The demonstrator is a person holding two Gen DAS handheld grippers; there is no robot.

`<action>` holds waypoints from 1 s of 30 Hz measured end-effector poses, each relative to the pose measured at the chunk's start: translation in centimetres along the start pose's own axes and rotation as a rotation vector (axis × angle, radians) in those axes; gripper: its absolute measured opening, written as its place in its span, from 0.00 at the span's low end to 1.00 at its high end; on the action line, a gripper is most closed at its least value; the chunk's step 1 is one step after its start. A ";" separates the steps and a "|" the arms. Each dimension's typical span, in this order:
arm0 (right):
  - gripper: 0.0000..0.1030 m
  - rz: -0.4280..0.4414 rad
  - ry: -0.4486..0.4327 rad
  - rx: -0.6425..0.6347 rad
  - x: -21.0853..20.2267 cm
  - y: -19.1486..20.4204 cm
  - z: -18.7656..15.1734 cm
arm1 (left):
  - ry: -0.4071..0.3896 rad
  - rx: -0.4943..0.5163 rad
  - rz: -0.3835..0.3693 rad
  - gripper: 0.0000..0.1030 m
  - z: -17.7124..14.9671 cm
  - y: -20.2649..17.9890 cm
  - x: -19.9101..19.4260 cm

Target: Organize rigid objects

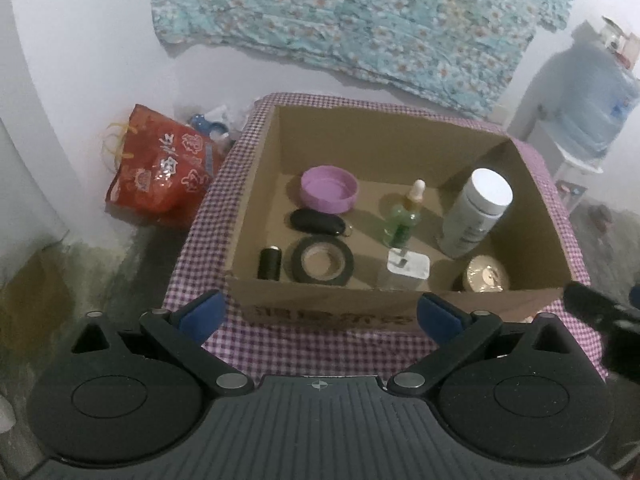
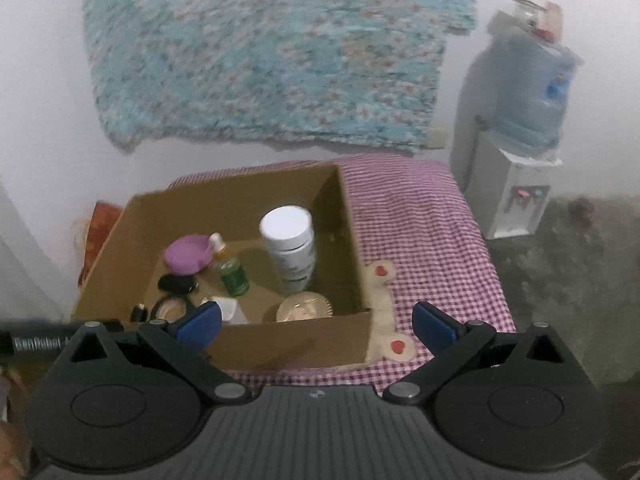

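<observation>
Above the box (image 1: 392,304), both hand-held grippers (image 1: 318,314) (image 2: 316,326) gape, spread and empty; a careless descent could topple the bottle (image 1: 476,212).

Matt cardboard box (image 1: 256,200), checked cloth (image 1: 224,184), glossy plastic bottle (image 1: 476,212)

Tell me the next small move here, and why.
Probably pull both grippers back and stop. The left gripper and right gripper are open and empty, and every small item in view, like the white bottle and tape roll, already sits in the cardboard box. Nothing loose shows on the checked cloth.
</observation>
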State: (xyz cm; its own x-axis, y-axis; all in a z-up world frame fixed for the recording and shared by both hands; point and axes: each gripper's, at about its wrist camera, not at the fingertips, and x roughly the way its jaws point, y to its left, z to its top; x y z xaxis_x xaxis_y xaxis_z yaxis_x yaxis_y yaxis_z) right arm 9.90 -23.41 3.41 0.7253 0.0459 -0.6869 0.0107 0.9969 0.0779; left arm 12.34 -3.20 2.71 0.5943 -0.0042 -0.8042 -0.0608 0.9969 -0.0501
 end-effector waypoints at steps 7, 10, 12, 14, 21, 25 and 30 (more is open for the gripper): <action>1.00 0.008 0.018 -0.068 1.2 2.8 0.4 | -0.011 0.034 0.029 1.00 0.0 -0.4 0.0; 1.00 -0.003 0.021 -0.068 1.2 2.8 0.3 | -0.024 0.045 0.037 1.00 0.0 -0.4 -0.2; 1.00 -0.004 0.025 -0.061 1.4 2.6 0.5 | -0.028 0.049 0.036 1.00 0.1 -0.4 -0.2; 1.00 -0.009 0.026 -0.059 1.4 2.5 0.5 | -0.031 0.051 0.038 1.00 0.1 -0.4 -0.2; 1.00 -0.015 0.026 -0.060 1.4 2.5 0.4 | -0.037 0.062 0.044 1.00 0.3 -0.5 -0.3; 1.00 -0.016 0.026 -0.060 1.4 2.5 0.4 | -0.039 0.065 0.048 1.00 0.4 -0.5 -0.3; 1.00 -0.017 0.029 -0.063 1.5 2.6 0.5 | -0.039 0.064 0.046 0.99 0.4 -0.4 -0.3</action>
State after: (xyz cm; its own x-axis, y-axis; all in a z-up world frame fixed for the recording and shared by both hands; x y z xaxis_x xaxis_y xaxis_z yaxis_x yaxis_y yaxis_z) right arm 11.34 -20.81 2.98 0.7048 0.0301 -0.7087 -0.0211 0.9995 0.0215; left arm 12.49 -3.57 3.25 0.6233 0.0435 -0.7807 -0.0379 0.9990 0.0254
